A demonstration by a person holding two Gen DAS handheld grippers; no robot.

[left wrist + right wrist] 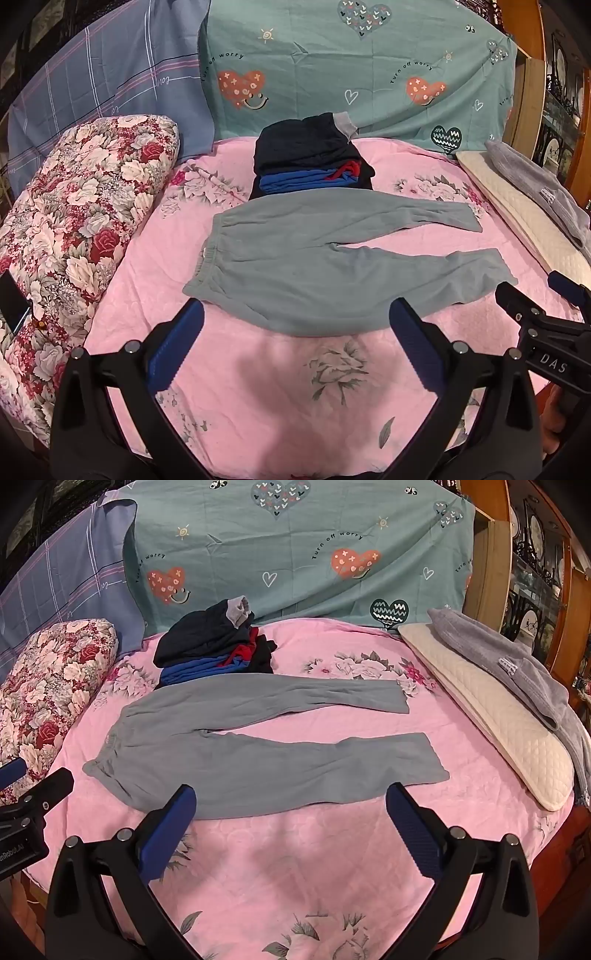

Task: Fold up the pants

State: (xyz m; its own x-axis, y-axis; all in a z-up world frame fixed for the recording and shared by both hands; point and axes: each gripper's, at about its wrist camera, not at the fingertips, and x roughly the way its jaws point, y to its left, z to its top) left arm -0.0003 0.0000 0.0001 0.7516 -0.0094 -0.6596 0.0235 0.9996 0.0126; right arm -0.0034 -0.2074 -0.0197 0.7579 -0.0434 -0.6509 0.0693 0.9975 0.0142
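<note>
- Grey soft cotton pants lie flat mid-frame on the pink floral bed sheet, 2 legs apart.
- Left claw and right claw hover spread, empty.
- Best pinch the near leg's edge and lay it squarely over the far leg.

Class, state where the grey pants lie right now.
In both views the grey pants lie flat mid-bed on the pink sheet, waistband left, just before the folded clothes pile.

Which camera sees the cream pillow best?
The right wrist view: the cream pillow shows almost whole along the bed's right side, with a grey garment draped over its far edge. The left wrist view shows only a squeezed strip of it at the frame edge.
</note>
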